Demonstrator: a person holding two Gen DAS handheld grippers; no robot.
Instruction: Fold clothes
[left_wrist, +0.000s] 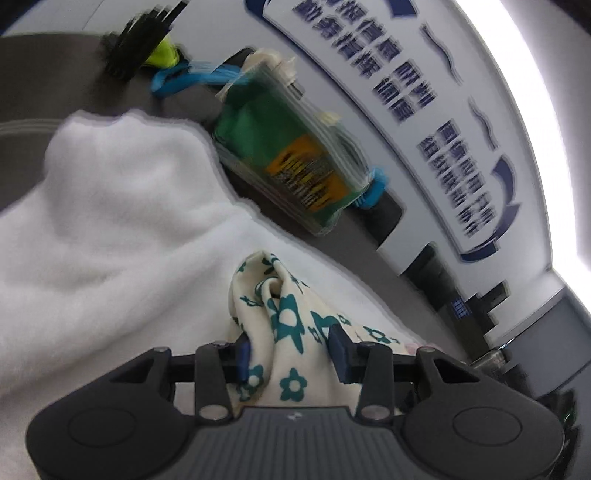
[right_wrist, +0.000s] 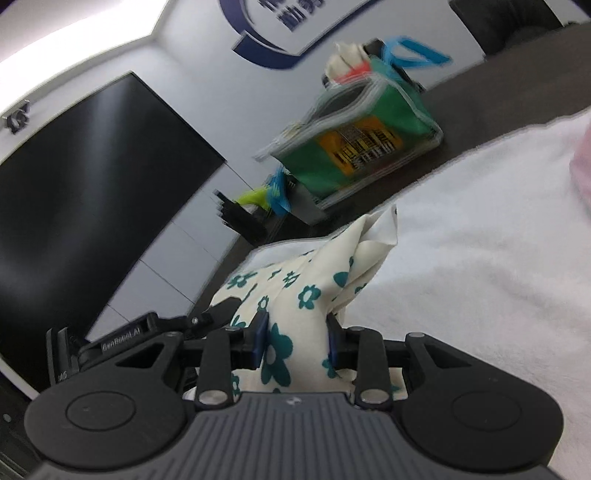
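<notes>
While both my grippers clamp the flowered cloth (left_wrist: 284, 332) (cream with teal flowers), my left gripper (left_wrist: 291, 354) and right gripper (right_wrist: 295, 339) hold its bunched folds between the pads, probably lifted over the white blanket (left_wrist: 110, 221) ahead.

The place looked like an office or a demonstration room, not a home. A white wall (left_wrist: 369, 122) carried a large sign board (left_wrist: 424, 110) with a dark blue curved frame and dark blue characters (too blurred to read). At nine o'clock in the right wrist view a big black screen (right_wrist: 92, 192) hung on that wall. The dark grey worktop (left_wrist: 55, 85) held a white fleecy cover (left_wrist: 110, 221) and a green bag (right_wrist: 354, 147) with blue handles.
</notes>
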